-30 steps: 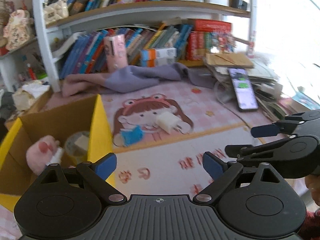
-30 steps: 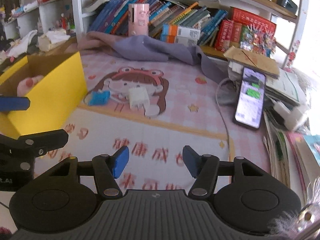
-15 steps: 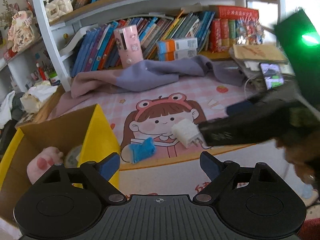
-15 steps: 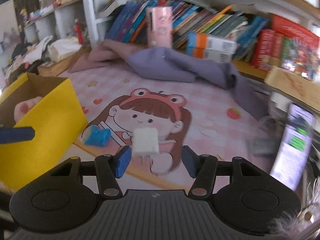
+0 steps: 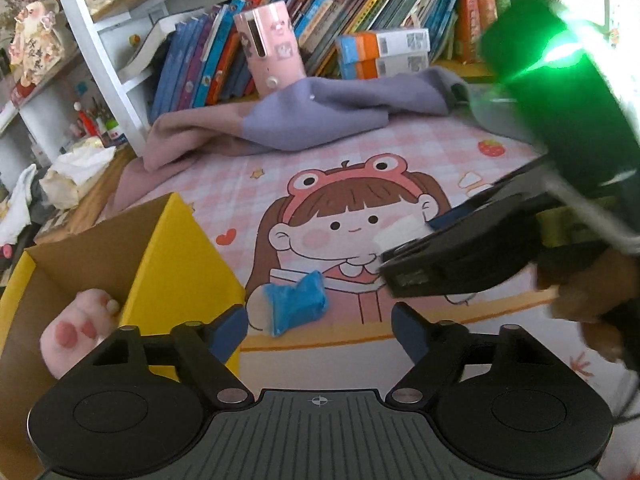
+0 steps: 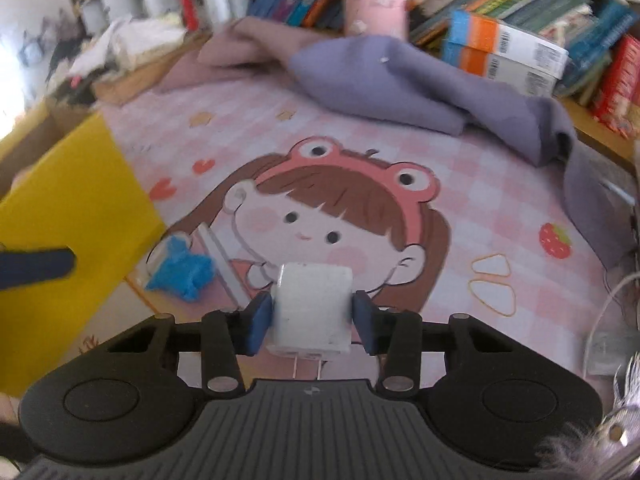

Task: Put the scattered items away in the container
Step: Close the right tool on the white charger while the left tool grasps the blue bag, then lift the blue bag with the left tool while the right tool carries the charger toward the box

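A white charger plug [image 6: 312, 308] lies on the cartoon mat, prongs toward the camera. My right gripper [image 6: 312, 320] is closing on it, its blue pads against both sides. A crumpled blue item [image 5: 296, 300] with a pale disc end rests just right of the yellow cardboard box [image 5: 184, 256]. My left gripper [image 5: 318, 330] hovers right before it, jaws closing, the item just ahead of the gap and untouched. A pink paw plush [image 5: 76, 332] lies in the box. In the left wrist view the right gripper's black body [image 5: 460, 256] covers most of the charger.
A purple and pink cloth [image 5: 312, 120] is heaped at the back of the mat, before a pink cylinder [image 5: 272, 52] and shelves of books. Orange-blue boxes [image 5: 384, 52] lie at the back right. Crumpled tissues [image 5: 76, 168] sit left. A cable [image 6: 608, 308] runs along the right edge.
Both grippers have moved forward and down over the mat. The right jaws have narrowed around the white charger. The left jaws have narrowed as they neared the blue item.
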`<state>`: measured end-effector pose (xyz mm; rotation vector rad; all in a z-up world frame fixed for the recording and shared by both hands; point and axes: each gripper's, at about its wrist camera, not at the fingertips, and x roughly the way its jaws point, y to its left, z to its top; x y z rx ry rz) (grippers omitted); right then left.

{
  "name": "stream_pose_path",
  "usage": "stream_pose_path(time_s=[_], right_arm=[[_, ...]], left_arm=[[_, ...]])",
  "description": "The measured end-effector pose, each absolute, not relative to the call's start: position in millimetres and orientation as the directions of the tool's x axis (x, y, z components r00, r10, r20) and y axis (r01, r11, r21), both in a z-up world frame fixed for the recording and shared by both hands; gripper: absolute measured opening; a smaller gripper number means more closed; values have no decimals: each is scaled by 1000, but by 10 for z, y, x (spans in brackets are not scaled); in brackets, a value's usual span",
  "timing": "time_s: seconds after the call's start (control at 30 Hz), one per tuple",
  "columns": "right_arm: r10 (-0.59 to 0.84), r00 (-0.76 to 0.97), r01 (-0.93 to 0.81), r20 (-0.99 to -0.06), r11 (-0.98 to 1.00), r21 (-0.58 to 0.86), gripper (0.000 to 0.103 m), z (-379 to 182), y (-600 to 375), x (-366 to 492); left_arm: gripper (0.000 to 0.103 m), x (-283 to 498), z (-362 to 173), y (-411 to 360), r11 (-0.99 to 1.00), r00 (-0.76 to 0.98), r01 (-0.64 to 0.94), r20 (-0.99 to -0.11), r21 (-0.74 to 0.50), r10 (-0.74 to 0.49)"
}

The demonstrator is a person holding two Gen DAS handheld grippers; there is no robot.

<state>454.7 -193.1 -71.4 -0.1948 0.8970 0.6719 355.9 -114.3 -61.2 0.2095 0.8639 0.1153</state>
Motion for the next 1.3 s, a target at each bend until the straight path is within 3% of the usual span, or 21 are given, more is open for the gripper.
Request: stream_pose_path(time_s=[0.57, 0.67, 0.73, 1.3], right_arm=[[459, 453, -590, -764, 797, 128, 42, -751, -2348, 4411], [464, 452, -600, -762, 790, 125, 42, -753, -2378, 4385], [468, 448, -607, -762, 785, 125, 42, -759, -2381, 4386], [443, 444, -588, -779, 800, 120, 42, -751, -2387, 4286]], left_arm=[[50, 4128, -986, -910, 956, 531, -249, -804, 155, 269], [32, 4147, -981, -899, 964, 540, -237, -808, 121, 234], [29, 4153, -980, -919, 967, 540, -223, -811, 123, 227], [23, 3768, -540, -1040, 998, 609, -54, -790, 40, 65]])
